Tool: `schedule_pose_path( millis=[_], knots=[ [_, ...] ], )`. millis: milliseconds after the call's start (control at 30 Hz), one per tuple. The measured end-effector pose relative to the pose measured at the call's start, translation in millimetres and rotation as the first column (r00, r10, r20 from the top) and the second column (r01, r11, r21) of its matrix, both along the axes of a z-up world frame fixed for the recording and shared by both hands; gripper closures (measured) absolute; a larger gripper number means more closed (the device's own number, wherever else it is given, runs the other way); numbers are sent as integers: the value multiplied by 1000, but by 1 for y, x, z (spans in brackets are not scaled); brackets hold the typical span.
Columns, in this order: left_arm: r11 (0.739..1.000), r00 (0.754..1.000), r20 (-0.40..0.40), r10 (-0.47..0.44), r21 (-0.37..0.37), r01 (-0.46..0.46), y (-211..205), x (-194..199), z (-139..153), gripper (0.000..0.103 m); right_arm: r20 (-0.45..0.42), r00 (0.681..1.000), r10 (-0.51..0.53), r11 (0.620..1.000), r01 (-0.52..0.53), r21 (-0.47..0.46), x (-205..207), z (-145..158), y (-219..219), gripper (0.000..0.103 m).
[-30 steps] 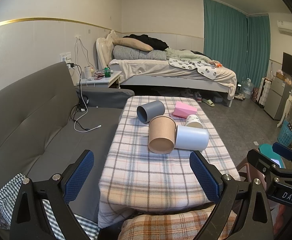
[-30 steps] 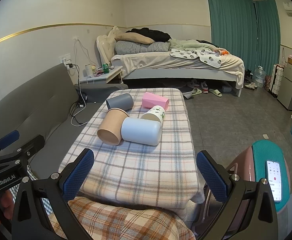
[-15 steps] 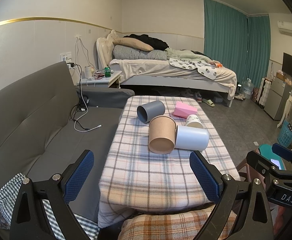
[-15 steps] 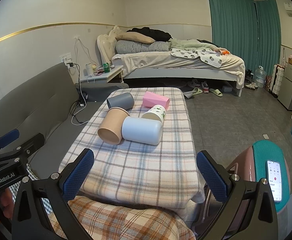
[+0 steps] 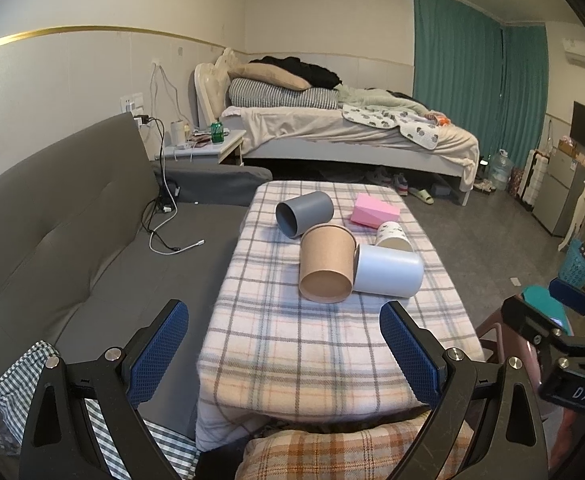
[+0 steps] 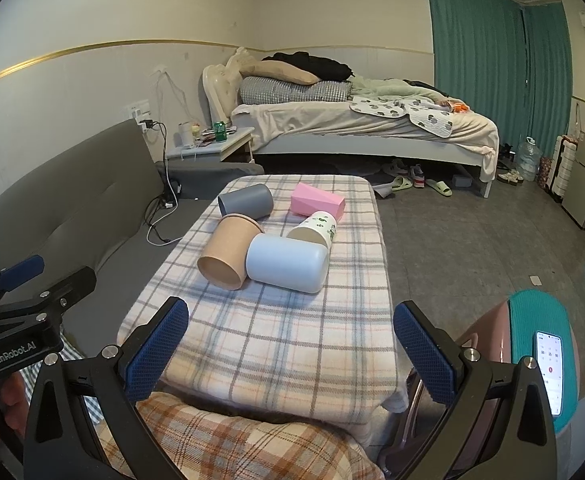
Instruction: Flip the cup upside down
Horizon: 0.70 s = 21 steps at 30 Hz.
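Several cups lie on their sides on a plaid-covered table (image 5: 292,344): a brown paper cup (image 5: 326,268) (image 6: 228,254), a pale blue cup (image 5: 388,270) (image 6: 288,264), a dark grey cup (image 5: 304,214) (image 6: 246,202) and a white patterned cup (image 5: 392,236) (image 6: 316,228). My left gripper (image 5: 284,344) is open and empty, held back from the table's near edge. My right gripper (image 6: 290,338) is open and empty, also near that edge.
A pink block (image 5: 374,210) lies at the table's far side. A grey sofa (image 5: 72,240) runs along the left. A stool with a phone (image 6: 550,364) stands at the right. A bed (image 5: 352,132) is behind.
Both grippers have barely shifted. The cups have not moved.
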<state>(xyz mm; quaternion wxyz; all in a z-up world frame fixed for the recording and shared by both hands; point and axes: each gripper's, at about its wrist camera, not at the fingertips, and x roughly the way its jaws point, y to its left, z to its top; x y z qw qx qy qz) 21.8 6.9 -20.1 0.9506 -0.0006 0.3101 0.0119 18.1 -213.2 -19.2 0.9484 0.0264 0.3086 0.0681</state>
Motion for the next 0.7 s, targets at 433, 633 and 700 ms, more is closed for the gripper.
schedule_pose_path(
  millis=[433, 633, 700],
  knots=[
    [995, 986, -130, 104, 18, -102, -3, 113, -15, 4, -80, 989, 122, 980, -132, -147, 154, 20, -31, 0],
    [989, 977, -153, 150, 14, -149, 1, 185, -24, 4, -198, 944, 265, 931, -304, -203, 256, -3, -18, 0],
    [986, 974, -154, 164, 19, -163, 3, 206, -28, 4, -238, 921, 308, 905, -360, -226, 287, -17, -10, 0]
  ],
)
